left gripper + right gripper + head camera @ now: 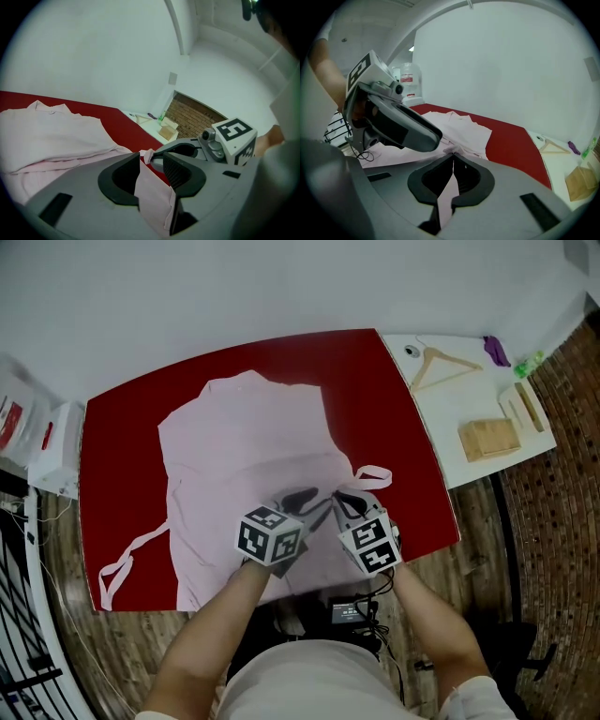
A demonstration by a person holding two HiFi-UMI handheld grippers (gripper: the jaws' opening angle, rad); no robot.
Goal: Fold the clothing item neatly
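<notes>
- Pink garment lies spread on the red tabletop, running from near the far edge down to the near edge, roughly centred.
- One tie strap trails to the near left corner, and another strap loop sticks out on the right side.
- Both tools are over the near right part of the garment, close together and just apart.
- Left hand-held gripper: jaws spread. A flap of pink cloth hangs between them and lies against one jaw, with a clear gap to the other. Not a grip.
- Right hand-held gripper: jaws pressed together, pinching a thin fold of the garment.
- The far part of the garment shows stacked layers in the left gripper view, so some folding looks done already.
- Step, my read: mid-fold on the near right edge. Only the right side holds cloth, so the edge is carried at one point.
- Next move needs the left tool either to close firmly on that flap or to clear it and re-pinch further along the same edge. Both should then carry the edge across level and lay it flat.
- Risks: one-point hold lets the edge sag and skew, and the right strap loop could get trapped in the fold.
- White side table with a wooden hanger sits off the right edge, not involved.
</notes>
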